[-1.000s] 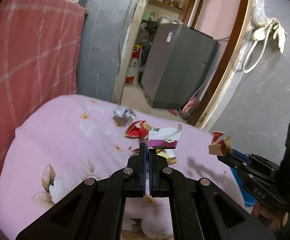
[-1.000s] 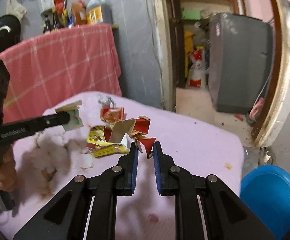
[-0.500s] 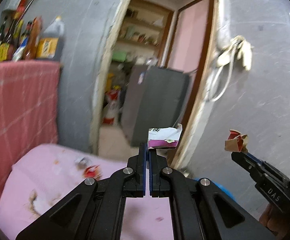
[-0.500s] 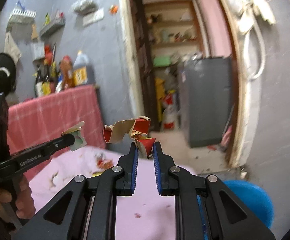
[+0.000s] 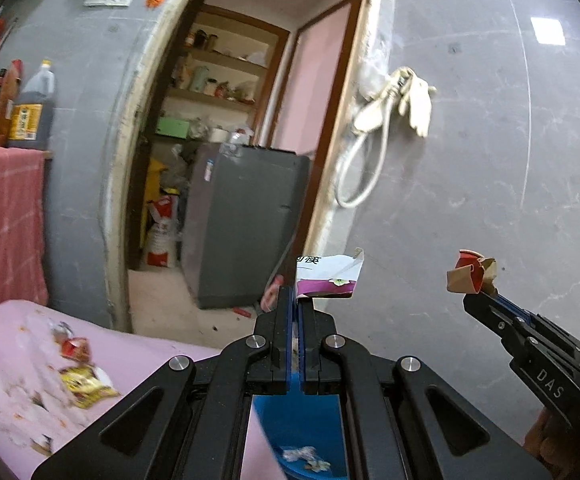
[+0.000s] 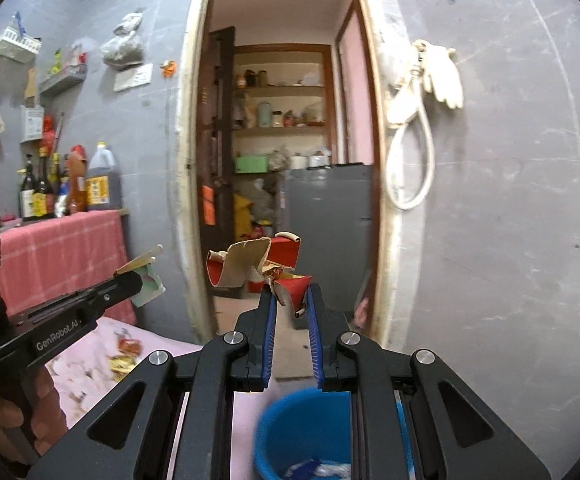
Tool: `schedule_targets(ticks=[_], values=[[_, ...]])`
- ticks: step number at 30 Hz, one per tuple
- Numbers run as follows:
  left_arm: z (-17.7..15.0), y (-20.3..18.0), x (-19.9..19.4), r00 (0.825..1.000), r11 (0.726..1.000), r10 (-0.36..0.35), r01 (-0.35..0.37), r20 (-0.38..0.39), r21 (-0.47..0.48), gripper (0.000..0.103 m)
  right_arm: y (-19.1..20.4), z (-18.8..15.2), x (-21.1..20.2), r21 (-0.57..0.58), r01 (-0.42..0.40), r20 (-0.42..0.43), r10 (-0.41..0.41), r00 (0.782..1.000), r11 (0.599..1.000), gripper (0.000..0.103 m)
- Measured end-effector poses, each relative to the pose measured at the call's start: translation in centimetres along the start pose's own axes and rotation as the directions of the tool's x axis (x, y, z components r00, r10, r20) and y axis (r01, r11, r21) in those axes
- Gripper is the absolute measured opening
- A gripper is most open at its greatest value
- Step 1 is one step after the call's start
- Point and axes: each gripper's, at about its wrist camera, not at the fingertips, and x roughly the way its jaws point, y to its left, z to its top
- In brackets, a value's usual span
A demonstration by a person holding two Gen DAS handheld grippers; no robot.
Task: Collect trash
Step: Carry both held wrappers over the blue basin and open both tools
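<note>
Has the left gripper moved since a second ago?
Yes. The left gripper, shut on the white-purple wrapper, has lifted off the pink table and swung right over the blue bucket.

surface: pink floral-print cloth [image 5: 138,364] over a table or bed, which one unclear | landmark: yellow wrapper [image 5: 86,386] lying flat on it | red wrapper [image 5: 74,347] just beyond the yellow one | crumpled silvery scrap [image 5: 60,329] beyond that | small stains around the wrappers
</note>
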Motion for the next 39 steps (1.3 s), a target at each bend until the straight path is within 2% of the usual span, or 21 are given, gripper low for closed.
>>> schedule_targets(ticks=[6,14,22,39], values=[[-1.6,-3.0,2.0,0.999,0.999,-0.011,0.012,-0.038,0.031,0.001,-3.3,-1.7,-0.4,0.023,0.050,-0.038,-0.049,0.998,0.998,0.013],[-3.9,-4.3,5.0,0.991,1.000,-0.018,0.020,-0.135,0.015,0.001,-5.7,-4.3,0.4,0.064,0.077,-0.105,-0.070,0.992,0.995,0.013],[-6.4,-4.0,7.7,0.966,1.000,-0.022,0.016,-0.256,-0.026,0.001,-7.0,-6.3,1.7,0.091,0.102,-0.209,-0.081,0.975,0.991,0.014],[-9.4,-2.8,11.2,0.919,0.999,-0.025,0.004,-0.394,-0.054,0.001,-7.7,-9.0,4.0,0.113,0.124,-0.342,-0.079,0.936,0.986,0.016]])
